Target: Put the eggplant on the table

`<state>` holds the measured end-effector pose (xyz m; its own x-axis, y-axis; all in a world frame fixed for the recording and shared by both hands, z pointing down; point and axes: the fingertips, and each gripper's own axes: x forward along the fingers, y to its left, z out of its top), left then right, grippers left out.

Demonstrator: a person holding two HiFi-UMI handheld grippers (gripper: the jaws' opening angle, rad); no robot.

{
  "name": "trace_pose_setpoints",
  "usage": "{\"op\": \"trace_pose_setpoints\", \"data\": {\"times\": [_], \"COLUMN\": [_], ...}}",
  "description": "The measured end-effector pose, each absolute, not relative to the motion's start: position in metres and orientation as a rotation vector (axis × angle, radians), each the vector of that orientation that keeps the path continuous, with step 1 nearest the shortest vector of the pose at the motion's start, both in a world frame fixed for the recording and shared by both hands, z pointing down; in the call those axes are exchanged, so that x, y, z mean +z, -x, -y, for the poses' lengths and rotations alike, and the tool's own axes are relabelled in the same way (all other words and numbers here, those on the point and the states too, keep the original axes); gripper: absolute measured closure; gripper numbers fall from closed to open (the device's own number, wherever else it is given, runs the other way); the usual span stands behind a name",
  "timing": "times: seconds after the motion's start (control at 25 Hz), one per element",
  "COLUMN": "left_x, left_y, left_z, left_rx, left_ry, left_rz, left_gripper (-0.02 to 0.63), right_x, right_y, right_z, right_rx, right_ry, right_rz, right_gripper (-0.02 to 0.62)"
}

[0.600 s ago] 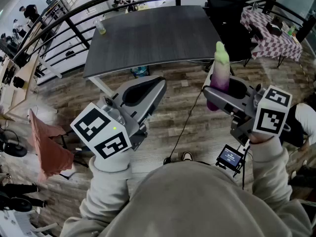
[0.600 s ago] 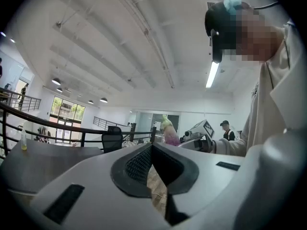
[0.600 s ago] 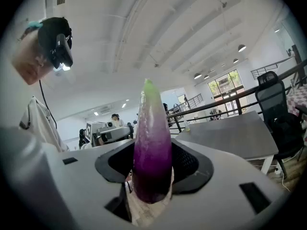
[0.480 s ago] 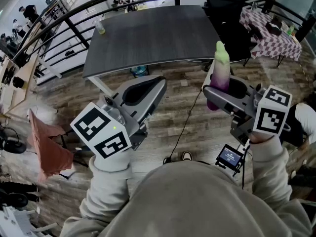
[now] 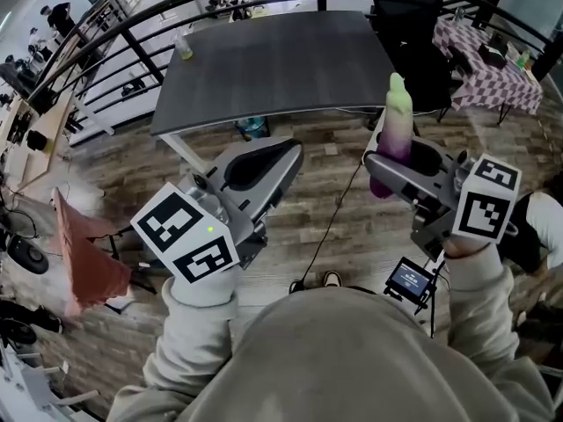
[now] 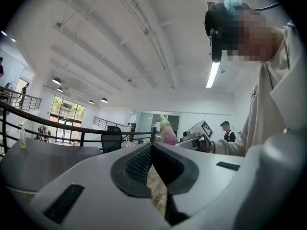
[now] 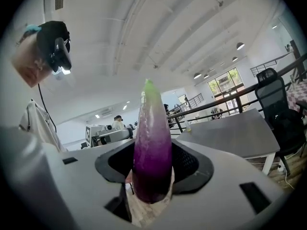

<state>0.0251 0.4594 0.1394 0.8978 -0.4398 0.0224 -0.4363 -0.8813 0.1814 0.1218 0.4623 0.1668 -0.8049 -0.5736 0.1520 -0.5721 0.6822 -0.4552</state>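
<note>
Eggplant [image 5: 397,130] upright in right gripper [image 5: 385,163], jaws clamped on purple lower end, green tip up. Right side, above floor [image 5: 361,236], just short of table [image 5: 273,60]. Left gripper [image 5: 290,150]: jaws together, empty.

The worktop [image 5: 273,69] stands ahead of both tools, with a bottle [image 5: 184,49] on its far left corner. The left tool [image 5: 293,152] is over the floor [image 5: 325,200] before the worktop's near edge. The right tool [image 5: 387,170] is to its right, with the eggplant [image 5: 398,121] upright between its jaws, by the near right corner. A chair [image 5: 405,7] stands behind the worktop at the right, and a railing [image 5: 132,38] runs behind it.
</note>
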Motion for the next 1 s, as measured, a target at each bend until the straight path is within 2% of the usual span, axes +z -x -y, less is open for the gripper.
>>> {"op": "trace_pose_setpoints", "data": {"times": [0.4, 1.0], "left_x": [0.137, 0.161], "left_y": [-0.054, -0.104], "left_z": [-0.442, -0.416], "left_rx": [-0.072, 0.036], "left_ry": [-2.834, -2.868], "left_rz": [0.765, 0.632], "left_gripper": [0.606, 0.606], "right_x": [0.167, 0.196], "right_y": [-0.154, -0.224], "right_z": [-0.449, -0.420], "right_rx": [-0.817, -0.956], "right_ry": [0.901, 0.866], "right_rz": [-2.848, -2.683], "right_gripper": [0.370, 0.370]}}
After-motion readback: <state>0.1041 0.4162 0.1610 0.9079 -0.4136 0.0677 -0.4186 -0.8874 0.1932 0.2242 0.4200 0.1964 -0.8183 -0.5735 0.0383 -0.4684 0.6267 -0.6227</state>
